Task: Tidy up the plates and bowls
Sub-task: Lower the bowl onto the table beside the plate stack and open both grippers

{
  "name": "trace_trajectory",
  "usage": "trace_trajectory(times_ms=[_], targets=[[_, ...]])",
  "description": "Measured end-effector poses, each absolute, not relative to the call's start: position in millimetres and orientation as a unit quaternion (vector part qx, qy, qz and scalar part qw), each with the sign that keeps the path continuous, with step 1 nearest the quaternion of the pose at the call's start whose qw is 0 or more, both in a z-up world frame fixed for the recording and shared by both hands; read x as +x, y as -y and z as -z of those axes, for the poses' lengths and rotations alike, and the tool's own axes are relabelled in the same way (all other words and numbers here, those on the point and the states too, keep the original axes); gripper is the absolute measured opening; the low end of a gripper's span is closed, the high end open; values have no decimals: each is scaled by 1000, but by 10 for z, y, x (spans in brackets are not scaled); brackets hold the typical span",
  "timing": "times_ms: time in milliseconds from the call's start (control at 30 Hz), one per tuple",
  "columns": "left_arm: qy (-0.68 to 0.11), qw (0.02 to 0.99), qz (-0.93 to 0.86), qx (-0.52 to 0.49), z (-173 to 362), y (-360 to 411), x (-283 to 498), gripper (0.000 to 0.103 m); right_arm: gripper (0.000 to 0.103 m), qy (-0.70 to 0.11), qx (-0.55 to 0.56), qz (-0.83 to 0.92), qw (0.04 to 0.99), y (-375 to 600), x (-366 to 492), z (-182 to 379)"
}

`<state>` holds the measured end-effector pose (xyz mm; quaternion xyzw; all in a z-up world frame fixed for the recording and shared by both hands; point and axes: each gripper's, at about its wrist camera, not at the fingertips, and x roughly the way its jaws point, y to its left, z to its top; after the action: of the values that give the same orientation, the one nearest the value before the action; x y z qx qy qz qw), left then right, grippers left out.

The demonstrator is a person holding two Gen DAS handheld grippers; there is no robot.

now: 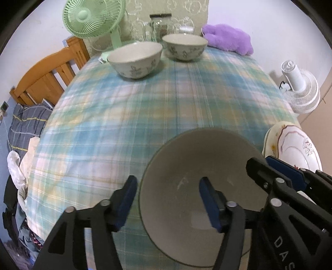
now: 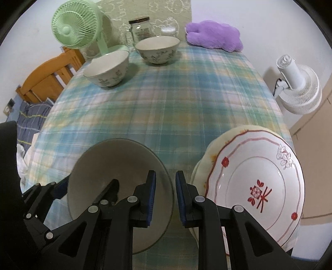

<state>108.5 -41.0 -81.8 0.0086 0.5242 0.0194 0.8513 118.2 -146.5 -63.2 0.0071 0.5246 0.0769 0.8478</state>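
A plain grey-white bowl (image 1: 197, 155) (image 2: 116, 157) is at the near side of the checked tablecloth. My left gripper (image 1: 168, 182) (image 2: 85, 188) is open, one finger inside the bowl's left rim and one outside, and neither pad touches it. My right gripper (image 2: 166, 175) (image 1: 269, 169) is shut on the bowl's right rim. Two leaf-patterned bowls (image 1: 134, 60) (image 1: 184, 47) stand apart at the far end. Beside the near bowl, on its right, a white plate with red flowers (image 2: 259, 176) (image 1: 290, 149) lies on a cream plate (image 2: 213, 143).
At the far edge stand a green fan (image 1: 93, 16), a glass jar (image 1: 160, 26) and a purple plush (image 1: 228, 38). A white fan (image 1: 300, 89) stands off the right side. A wooden chair (image 1: 47, 76) and piled clothes (image 1: 27, 120) are on the left.
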Motion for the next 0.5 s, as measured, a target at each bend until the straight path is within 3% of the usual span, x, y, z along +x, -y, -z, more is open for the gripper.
trace_trajectory(times_ms=[133,500], targets=[[-501,866,-9,10,631,366,1059,77,59,-501,9,-73,862,1463,1146,475],[-456,890,6,6,102,77,1169,83,71,-459,9,-70,886,1198,1184,-46]])
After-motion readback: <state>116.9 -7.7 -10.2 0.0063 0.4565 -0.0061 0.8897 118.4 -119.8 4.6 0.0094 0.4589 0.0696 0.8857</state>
